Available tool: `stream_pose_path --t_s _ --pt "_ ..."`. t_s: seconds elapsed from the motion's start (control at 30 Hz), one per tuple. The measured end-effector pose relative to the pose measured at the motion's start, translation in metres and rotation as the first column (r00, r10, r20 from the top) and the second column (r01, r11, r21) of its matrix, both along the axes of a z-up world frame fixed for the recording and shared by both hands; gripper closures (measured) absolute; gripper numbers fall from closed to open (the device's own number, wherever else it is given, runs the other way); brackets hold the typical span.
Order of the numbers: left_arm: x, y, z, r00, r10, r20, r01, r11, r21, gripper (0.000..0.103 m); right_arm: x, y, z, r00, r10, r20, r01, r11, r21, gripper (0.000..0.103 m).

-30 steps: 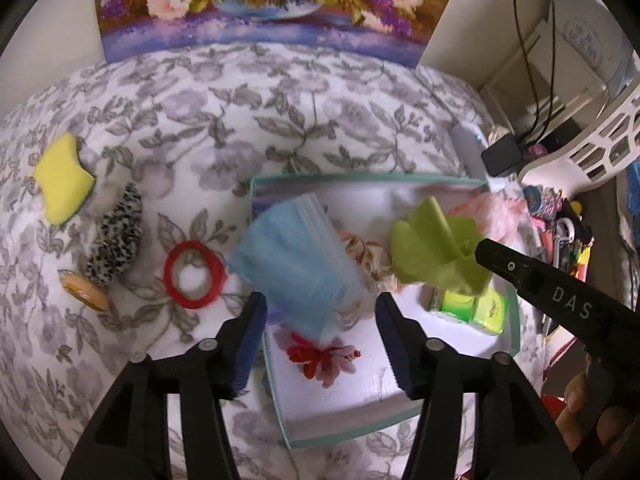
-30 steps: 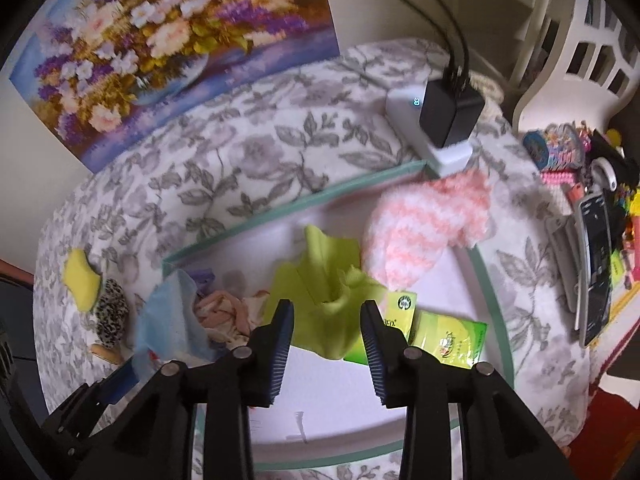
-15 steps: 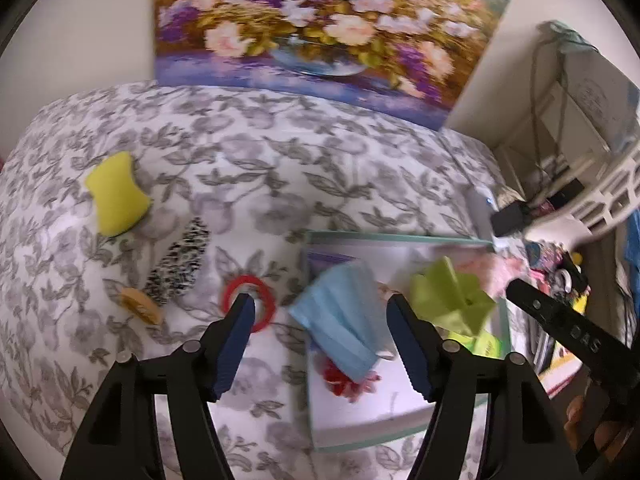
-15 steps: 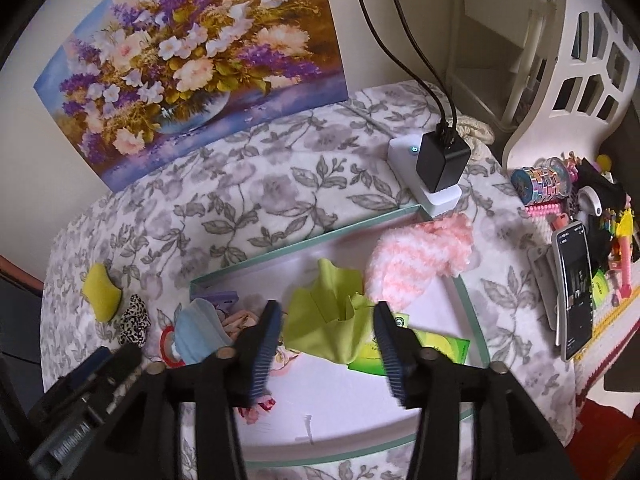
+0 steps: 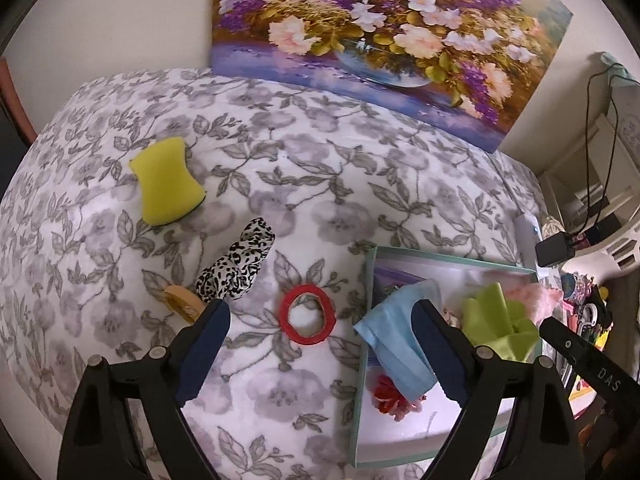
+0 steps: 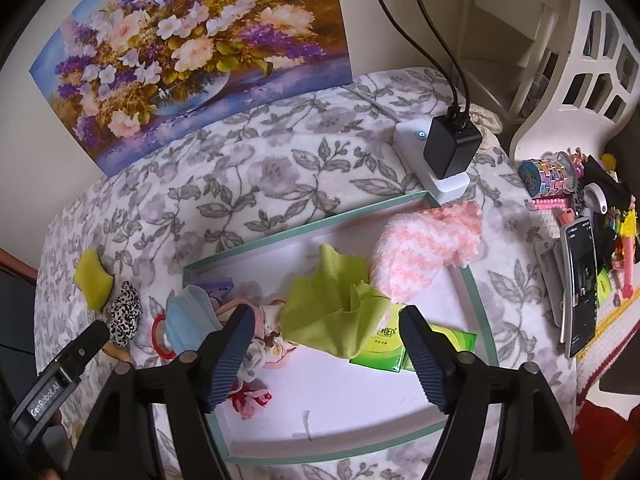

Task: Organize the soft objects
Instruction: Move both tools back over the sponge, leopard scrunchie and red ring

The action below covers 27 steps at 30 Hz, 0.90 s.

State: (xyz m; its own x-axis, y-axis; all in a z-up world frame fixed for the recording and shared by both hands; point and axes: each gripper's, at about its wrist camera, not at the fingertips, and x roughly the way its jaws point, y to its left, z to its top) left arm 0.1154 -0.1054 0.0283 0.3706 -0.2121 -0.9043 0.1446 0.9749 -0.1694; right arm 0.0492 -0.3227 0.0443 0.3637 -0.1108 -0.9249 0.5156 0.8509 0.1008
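Observation:
A teal-rimmed white tray (image 6: 304, 226) lies on the flowered cloth. It holds a lime green cloth (image 6: 332, 308), a pink fluffy sock (image 6: 428, 244), a green packet (image 6: 384, 348) and a blue face mask (image 5: 396, 340) draped over its left rim. My right gripper (image 6: 326, 314) hovers over the green cloth, its jaws opening and its pads clear of the cloth. My left gripper (image 5: 320, 308) hangs above a red ring (image 5: 307, 314), its jaws opening with nothing between them. Left of the ring lie a leopard scrunchie (image 5: 236, 266) and a yellow sponge (image 5: 166, 180).
A small tan piece (image 5: 182, 302) lies beside the scrunchie. A power strip with a black charger (image 6: 448, 148) sits behind the tray. A phone (image 6: 582, 276) and bright trinkets (image 6: 548, 172) crowd the right edge. A flower painting (image 5: 380, 24) leans on the wall.
The left gripper let go of the blue mask, widened and drew back left over the red ring. The right gripper widened around the green cloth and pulled back from it.

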Motion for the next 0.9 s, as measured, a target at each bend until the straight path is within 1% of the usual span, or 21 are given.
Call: stream_pose_path --t_s 0.07,0.13,0.17,0.2,0.27,0.37,0.7,0.9 --pt "0.001 0.002 -0.001 1.0 0.007 -0.004 -0.007 1.0 0.001 0.011 0.001 0.001 -0.002 1.0 0.004 -0.006 -0.004 1.0 -0.001 0.021" --pt "0.0 0.002 -0.002 1.0 0.008 -0.005 -0.008 1.0 0.005 0.01 0.002 0.002 -0.004 1.0 0.008 -0.012 -0.008 1.0 -0.001 0.016" --pt "0.0 0.002 -0.002 1.0 0.009 -0.003 -0.009 1.0 0.009 0.01 0.002 0.002 -0.005 1.0 0.01 -0.016 -0.01 1.0 0.0 0.011" --pt "0.001 0.002 -0.002 1.0 0.011 -0.002 -0.01 1.0 0.012 0.008 0.002 0.002 -0.006 1.0 0.011 -0.019 -0.011 1.0 0.001 0.005" --pt "0.001 0.003 -0.002 1.0 0.018 0.005 -0.018 1.0 0.017 0.0 0.003 0.003 -0.01 0.999 0.013 -0.031 -0.013 1.0 0.001 0.0" --pt "0.002 0.007 -0.002 0.999 0.037 0.023 -0.037 0.999 0.039 0.0 0.004 0.003 -0.014 0.999 0.012 -0.047 -0.012 1.0 0.001 0.0" --pt "0.008 0.023 -0.002 0.996 0.078 0.035 -0.08 0.995 0.06 0.0 0.009 0.011 -0.015 0.998 0.033 -0.054 -0.034 0.999 -0.006 0.0" --pt "0.011 0.045 0.0 0.991 0.127 0.036 -0.129 0.99 0.052 0.0 0.018 0.028 -0.01 0.998 0.057 -0.037 -0.057 0.998 -0.001 0.0"
